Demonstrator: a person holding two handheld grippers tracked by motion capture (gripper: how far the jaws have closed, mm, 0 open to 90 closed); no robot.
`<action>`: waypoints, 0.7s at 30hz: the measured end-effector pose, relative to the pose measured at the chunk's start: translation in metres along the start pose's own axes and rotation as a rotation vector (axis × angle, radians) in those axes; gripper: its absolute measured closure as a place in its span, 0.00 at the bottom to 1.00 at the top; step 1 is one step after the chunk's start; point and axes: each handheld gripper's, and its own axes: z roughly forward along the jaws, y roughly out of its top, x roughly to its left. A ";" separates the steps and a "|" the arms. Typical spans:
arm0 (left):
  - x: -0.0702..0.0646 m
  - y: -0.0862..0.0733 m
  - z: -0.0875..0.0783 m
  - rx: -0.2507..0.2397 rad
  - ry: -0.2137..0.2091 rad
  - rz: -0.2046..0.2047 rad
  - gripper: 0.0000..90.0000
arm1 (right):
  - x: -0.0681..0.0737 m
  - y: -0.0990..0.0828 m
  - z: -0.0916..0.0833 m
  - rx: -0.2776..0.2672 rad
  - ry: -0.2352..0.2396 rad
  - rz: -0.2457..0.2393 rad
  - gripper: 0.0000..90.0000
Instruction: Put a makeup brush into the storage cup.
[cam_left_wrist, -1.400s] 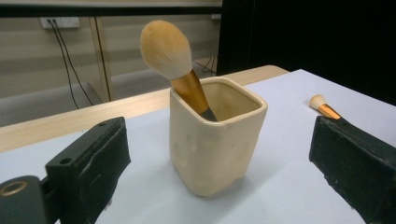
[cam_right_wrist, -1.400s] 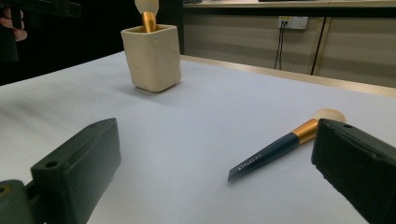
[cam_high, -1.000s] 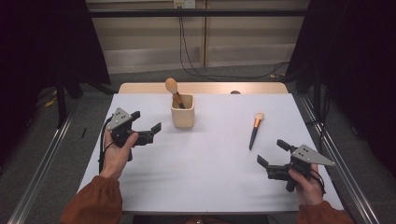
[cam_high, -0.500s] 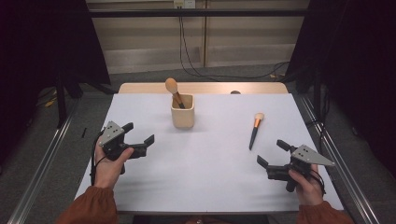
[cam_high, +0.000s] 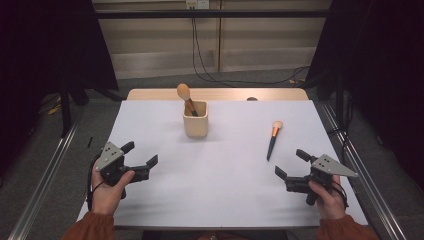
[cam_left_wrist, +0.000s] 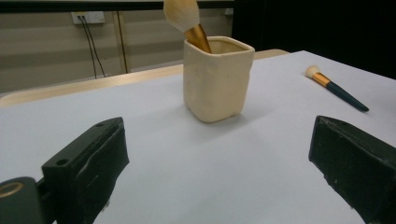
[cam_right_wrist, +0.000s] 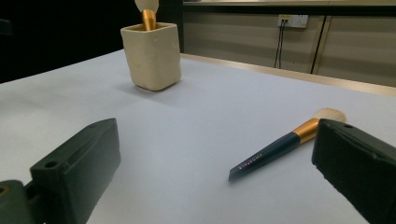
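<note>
High view. My left gripper (cam_high: 140, 159) rests near the left front corner of the white table (cam_high: 220, 200), jaws spread and empty. My right gripper (cam_high: 291, 164) sits near the right front corner, jaws likewise spread and empty. A loose brush (cam_high: 272, 139) lies flat on the table just beyond my right gripper, bristles away from me, dark handle toward me. A cream cup (cam_high: 195, 119) stands upright at centre rear, well apart from both grippers, with a second brush (cam_high: 186, 97) leaning in it, bristles up.

Left gripper view. My two black jaws stand wide apart with nothing between them. The cup (cam_left_wrist: 217, 79) stands ahead; the upright brush (cam_left_wrist: 187, 21) is cut off at the top edge, and its handle is hidden inside the cup. The loose brush (cam_left_wrist: 337, 88) lies far to the right.

Right gripper view. Jaws spread; the loose brush (cam_right_wrist: 275, 149) lies between them on the table, its bristle end partly hidden behind one jaw. I judge it light and stiff, with a smooth, slim handle that may roll or slip. I would take it on the dark handle near the gold collar, sparing the soft bristles. The print on the handle is too small to read. The cup (cam_right_wrist: 151, 55) looks like pottery: heavier, and liable to tip if knocked.
</note>
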 end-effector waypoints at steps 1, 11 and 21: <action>-0.001 -0.001 -0.002 -0.004 0.001 -0.005 0.05 | 0.000 0.000 0.000 0.000 0.001 -0.001 0.01; -0.007 -0.007 -0.016 -0.015 0.033 0.002 0.04 | 0.000 0.000 0.000 -0.002 -0.001 0.001 0.01; -0.013 -0.015 -0.028 -0.002 0.030 -0.007 0.04 | 0.000 -0.001 -0.003 -0.004 -0.002 0.003 0.01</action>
